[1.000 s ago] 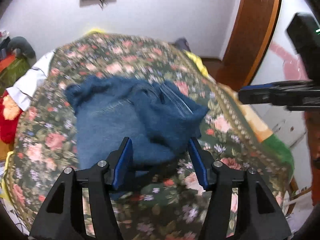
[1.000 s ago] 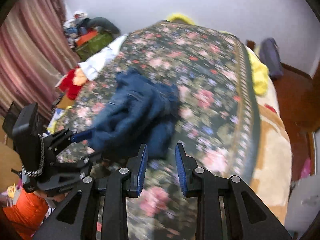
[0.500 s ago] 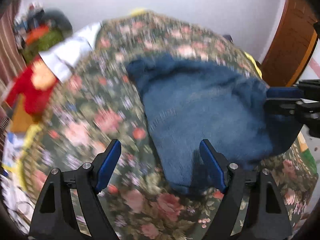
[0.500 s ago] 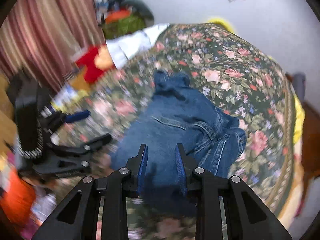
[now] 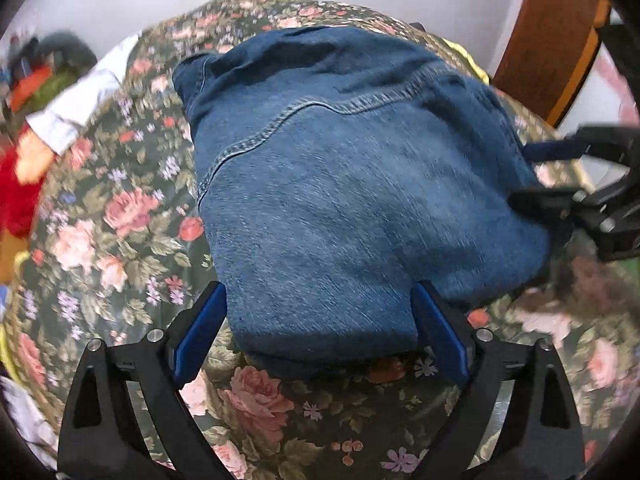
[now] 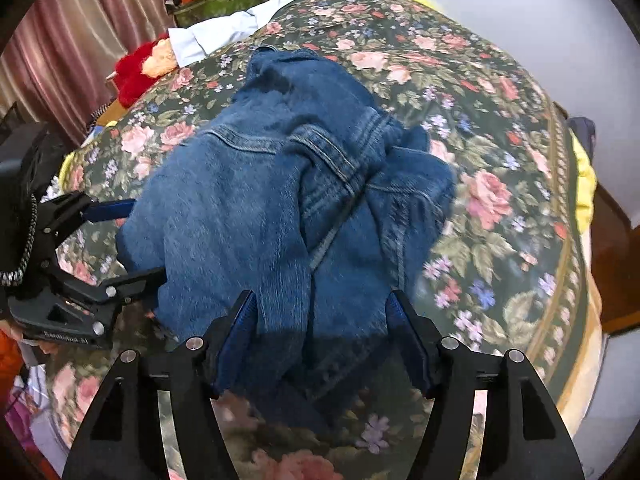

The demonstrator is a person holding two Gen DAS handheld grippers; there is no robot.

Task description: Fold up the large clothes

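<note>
- Bed with floral cover [image 5: 120, 264]: dark green spread with pink and red roses, filling most of both views and carrying everything below.
- Denim jacket [image 5: 360, 184]: blue, lying in a rumpled heap on the middle of the floral cover; in the right wrist view [image 6: 280, 208] its stitched seams and folded panels are bunching toward the right side of the heap, and its near edge is reaching down between both grippers' fingers.
- Curtain [image 6: 52, 60]: striped, pinkish-brown, hanging at the left beyond the bed.
- Wooden door [image 5: 556, 36]: brown, standing at the upper right behind the bed.
- White garment [image 6: 224, 32]: lying at the far left corner of the bed, beside a red plush toy [image 6: 140, 68].
- Left gripper [image 5: 320, 328]: jaws standing wide apart and having just been opening; the jacket's near hem is lying between the blue pads [image 5: 200, 332], not pinched.
- Right gripper [image 6: 322, 336]: jaws apart and having just been opening; denim is sitting between the fingers, whether the pads are touching it is unclear; in the left wrist view [image 5: 536, 176] it is reaching in at the jacket's right edge.
</note>
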